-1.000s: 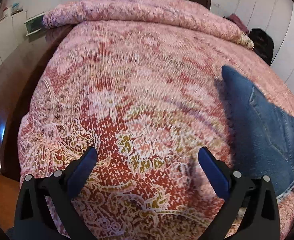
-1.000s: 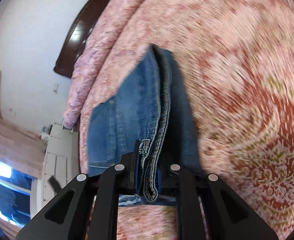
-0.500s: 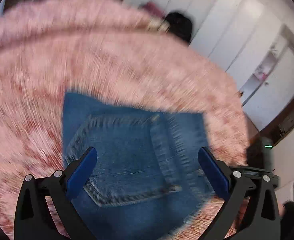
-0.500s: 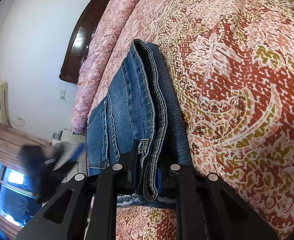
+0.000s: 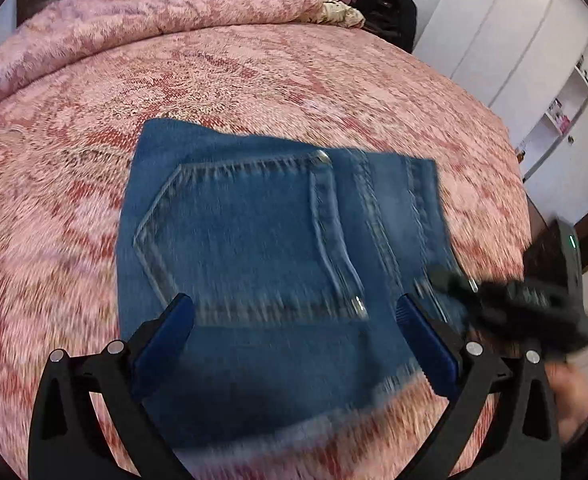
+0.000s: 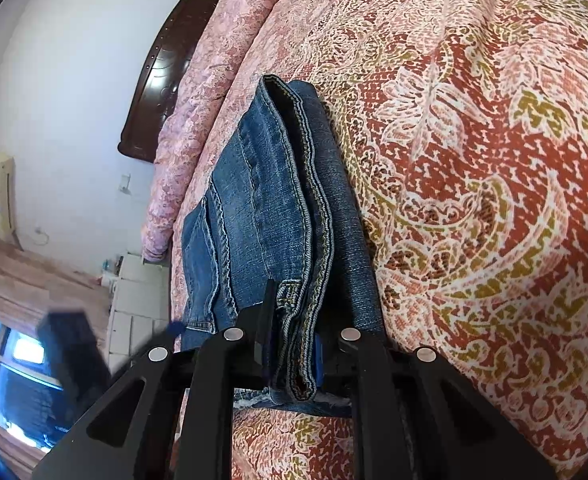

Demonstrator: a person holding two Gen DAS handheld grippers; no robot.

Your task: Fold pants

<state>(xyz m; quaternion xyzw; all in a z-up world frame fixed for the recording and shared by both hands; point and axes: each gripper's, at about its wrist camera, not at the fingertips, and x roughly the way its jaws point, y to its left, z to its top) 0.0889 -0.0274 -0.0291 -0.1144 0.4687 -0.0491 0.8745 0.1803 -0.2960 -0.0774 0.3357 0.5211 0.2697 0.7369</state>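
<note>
- Our right gripper [image 6: 294, 360] is clamped on the stacked hem edges of the jeans [image 6: 270, 216], its jaws drawn narrow around the thick denim at the near end of the bundle.
- Our left gripper [image 5: 294, 344] stands wide with nothing between its pads, hovering over the folded jeans just short of the back pocket [image 5: 246, 236].
- We see the jeans lying as a compact folded stack on the patterned bedspread [image 6: 474, 200], toward the near edge of the bed.
- From the right wrist view, the long axis runs away from the pinched end toward the dark headboard [image 6: 154, 92], with the folded layers stacked on edge in the grip.
- Motion blur softens the left wrist view, so we think the pocket opening faces right, but we would not swear to it.
- What could go wrong, in our judgement: lifting by the hems alone may let the lower layers slide and the fold fan out.
- Closing the left pads off-centre could drag the top layer and wrinkle it.
</note>
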